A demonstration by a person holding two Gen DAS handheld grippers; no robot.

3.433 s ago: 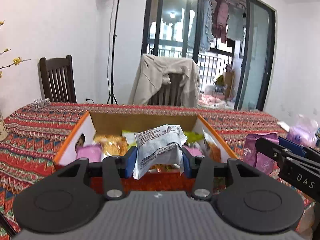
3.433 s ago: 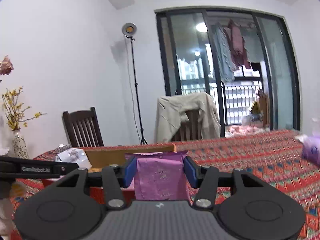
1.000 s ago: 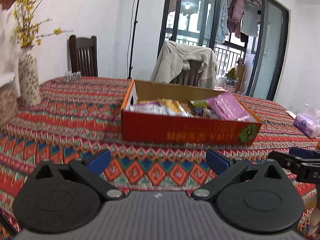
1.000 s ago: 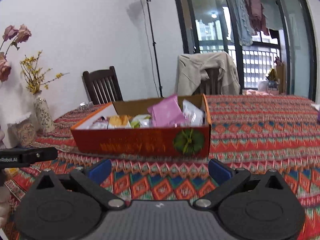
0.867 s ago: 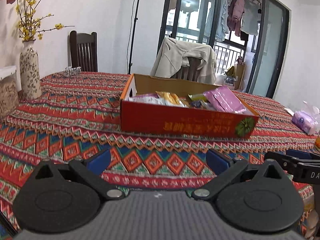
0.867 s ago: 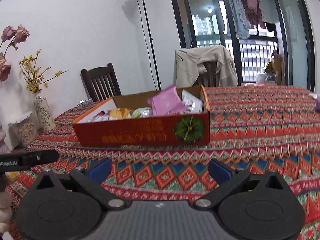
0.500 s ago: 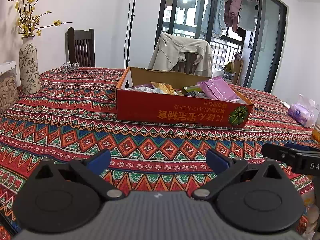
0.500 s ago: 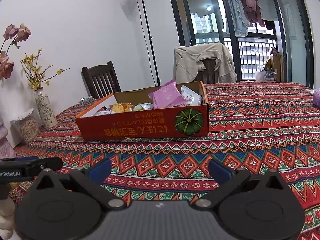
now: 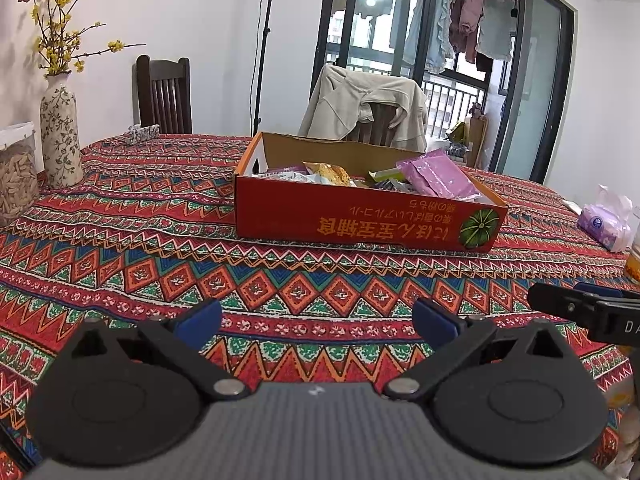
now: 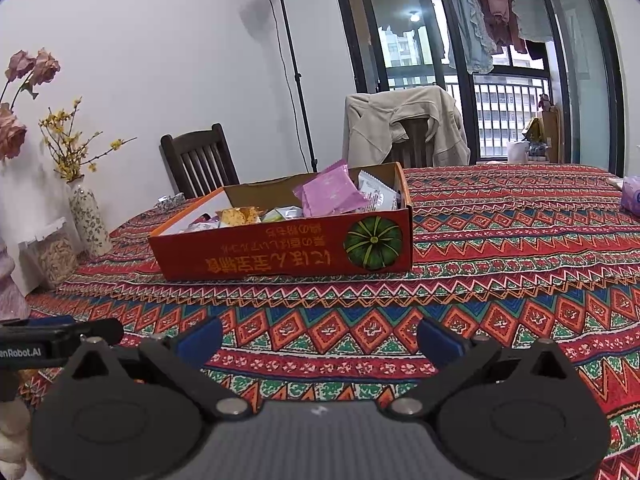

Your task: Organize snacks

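A red cardboard box (image 9: 360,220) stands on the patterned tablecloth and holds several snack packets, among them a pink packet (image 9: 438,178) and a yellow one (image 9: 328,173). The box also shows in the right wrist view (image 10: 280,254), with the pink packet (image 10: 332,194) and a white packet (image 10: 376,196) leaning at its right end. My left gripper (image 9: 316,322) is open and empty, well short of the box. My right gripper (image 10: 320,340) is open and empty, also well short of it.
A flowered vase (image 9: 60,136) and a jar (image 9: 16,172) stand at the table's left edge. A purple tissue pack (image 9: 604,222) lies at the right. Two chairs (image 9: 164,96), one draped with a beige jacket (image 9: 364,108), stand behind the table.
Both grippers held packets over the box 3.4 s ago; now both are open and empty, and have drawn back and down from the box. The packets lie in the box.
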